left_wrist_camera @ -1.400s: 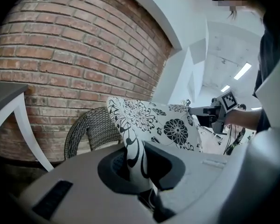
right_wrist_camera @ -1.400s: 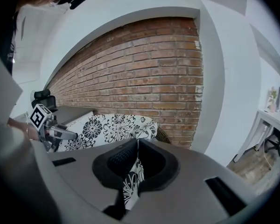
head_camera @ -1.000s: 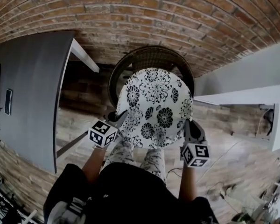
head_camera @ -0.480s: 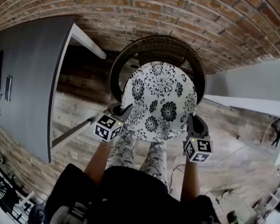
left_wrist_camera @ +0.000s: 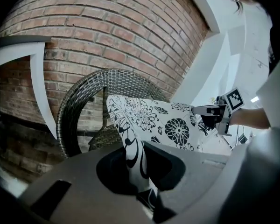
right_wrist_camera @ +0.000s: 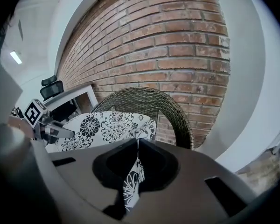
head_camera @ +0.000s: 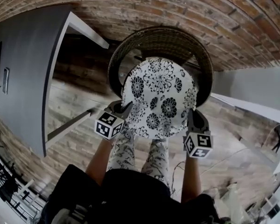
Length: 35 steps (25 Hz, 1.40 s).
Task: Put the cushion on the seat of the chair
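Note:
A round white cushion (head_camera: pixel 157 96) with black flowers hangs flat in the air between my two grippers, over the front of a dark wicker chair (head_camera: pixel 163 42). My left gripper (head_camera: pixel 120 110) is shut on its left edge, and my right gripper (head_camera: pixel 192 119) is shut on its right edge. The left gripper view has the cushion (left_wrist_camera: pixel 158 122) running out from the jaws, with the chair (left_wrist_camera: pixel 91 92) behind it. In the right gripper view the cushion (right_wrist_camera: pixel 109 127) lies in front of the chair's curved back (right_wrist_camera: pixel 149 101). The chair's seat is mostly hidden under the cushion.
A brick wall (head_camera: pixel 186 3) stands right behind the chair. A dark grey table (head_camera: pixel 25 69) with white legs stands to the left. A white wall (head_camera: pixel 252 85) juts in at the right. Wooden floor (head_camera: pixel 79 125) lies under everything.
Both grippers have carried the cushion forward toward the chair. The chair now fills more of every view and the cushion overlaps more of it.

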Motion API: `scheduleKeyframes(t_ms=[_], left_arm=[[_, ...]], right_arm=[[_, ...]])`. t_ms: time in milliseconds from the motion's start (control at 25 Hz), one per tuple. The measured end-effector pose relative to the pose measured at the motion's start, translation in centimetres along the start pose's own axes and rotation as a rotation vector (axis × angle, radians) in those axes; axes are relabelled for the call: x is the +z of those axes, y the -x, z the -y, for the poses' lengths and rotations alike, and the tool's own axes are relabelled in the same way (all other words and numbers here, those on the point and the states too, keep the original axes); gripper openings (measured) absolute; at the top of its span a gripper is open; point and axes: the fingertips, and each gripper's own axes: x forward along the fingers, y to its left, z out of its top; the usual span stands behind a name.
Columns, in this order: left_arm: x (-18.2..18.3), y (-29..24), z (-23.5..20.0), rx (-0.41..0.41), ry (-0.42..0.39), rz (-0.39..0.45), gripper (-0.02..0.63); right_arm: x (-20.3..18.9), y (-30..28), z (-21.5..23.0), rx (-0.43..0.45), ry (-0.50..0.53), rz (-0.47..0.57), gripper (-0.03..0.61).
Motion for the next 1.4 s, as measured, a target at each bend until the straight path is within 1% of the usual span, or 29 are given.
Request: scheduleKeyframes(t_ms=[360, 560, 800, 1040, 1400], left_arm=[[-1.5, -2.7, 0.3, 0.02, 0.008, -0.04, 0.012], [-2.7, -4.5, -1.3, 0.021, 0.024, -0.073, 0.012], [-3.9, -5.4, -1.6, 0.05, 0.036, -0.1, 0.012], [-5.2, -5.9, -2.2, 0.06, 0.048, -0.132, 0.012], [-6.0, -7.3, -3.3, 0.074, 0.086, -0.152, 0.012]], right_arm=[[-2.3, -1.1, 1.0, 0.015, -0.002, -0.034, 0.009], [-3.6, -3.4, 1.1, 0.023, 0.013, -0.069, 0.009], [-4.7, -4.6, 1.5, 0.04, 0.034, -0.087, 0.009], [-6.0, -5.5, 1.6, 0.042, 0.008, -0.103, 0.009], [-7.1, -7.2, 2.0, 0.046, 0.009, -0.127, 0.009]])
